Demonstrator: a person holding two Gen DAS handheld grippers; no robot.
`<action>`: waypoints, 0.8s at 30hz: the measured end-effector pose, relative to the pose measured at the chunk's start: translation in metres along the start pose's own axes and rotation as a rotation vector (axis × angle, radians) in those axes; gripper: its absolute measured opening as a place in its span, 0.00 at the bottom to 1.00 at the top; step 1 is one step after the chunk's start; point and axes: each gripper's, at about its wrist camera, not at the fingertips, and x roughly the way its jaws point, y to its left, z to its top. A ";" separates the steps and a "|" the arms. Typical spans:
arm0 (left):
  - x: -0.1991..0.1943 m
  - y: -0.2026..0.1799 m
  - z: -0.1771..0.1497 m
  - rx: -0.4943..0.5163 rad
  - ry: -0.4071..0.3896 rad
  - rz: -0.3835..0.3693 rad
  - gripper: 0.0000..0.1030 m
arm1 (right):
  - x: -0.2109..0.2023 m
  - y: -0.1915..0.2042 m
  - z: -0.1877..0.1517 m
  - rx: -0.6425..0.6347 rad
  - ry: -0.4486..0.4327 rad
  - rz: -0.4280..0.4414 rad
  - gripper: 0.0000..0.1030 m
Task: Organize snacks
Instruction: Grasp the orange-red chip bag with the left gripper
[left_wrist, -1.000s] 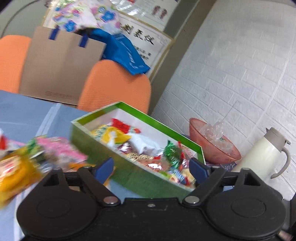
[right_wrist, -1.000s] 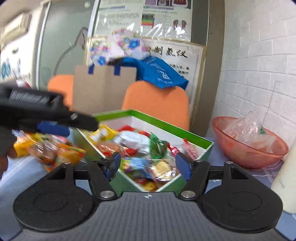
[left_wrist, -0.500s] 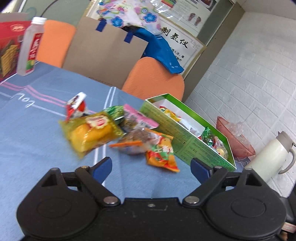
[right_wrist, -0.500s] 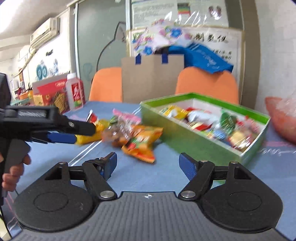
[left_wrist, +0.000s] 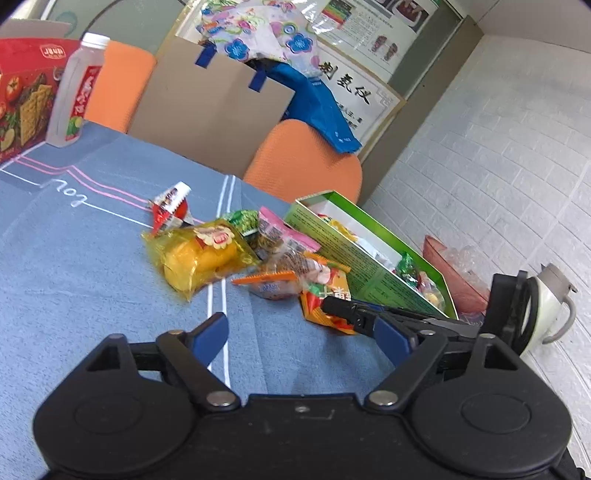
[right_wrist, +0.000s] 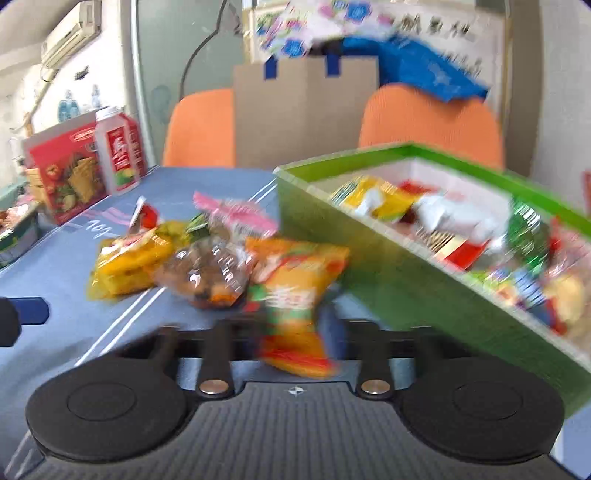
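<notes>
On blue cloth (left_wrist: 74, 277), crinkly orange packet (right_wrist: 295, 291), green carton (right_wrist: 369, 266)

A white-capped bottle (left_wrist: 75, 92) stands just beside a red cracker box (left_wrist: 22, 92). Right of the bottle sits a cardboard bag (left_wrist: 210, 107); far right, probably a thermos jug (left_wrist: 550, 310).

Both wrist cams sit low over the surface (left_wrist: 74, 280), facing the chairs, sharing the snack pile (left_wrist: 258, 258) and green box (right_wrist: 388, 280).
</notes>
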 end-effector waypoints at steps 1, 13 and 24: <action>0.001 0.000 -0.001 -0.001 0.010 -0.012 1.00 | -0.004 -0.001 -0.002 0.009 -0.001 0.007 0.41; 0.044 -0.017 -0.017 -0.032 0.169 -0.127 0.96 | -0.084 0.019 -0.051 -0.013 -0.013 0.075 0.65; 0.080 -0.037 -0.019 -0.006 0.227 -0.100 0.79 | -0.082 0.011 -0.059 0.051 -0.005 0.111 0.69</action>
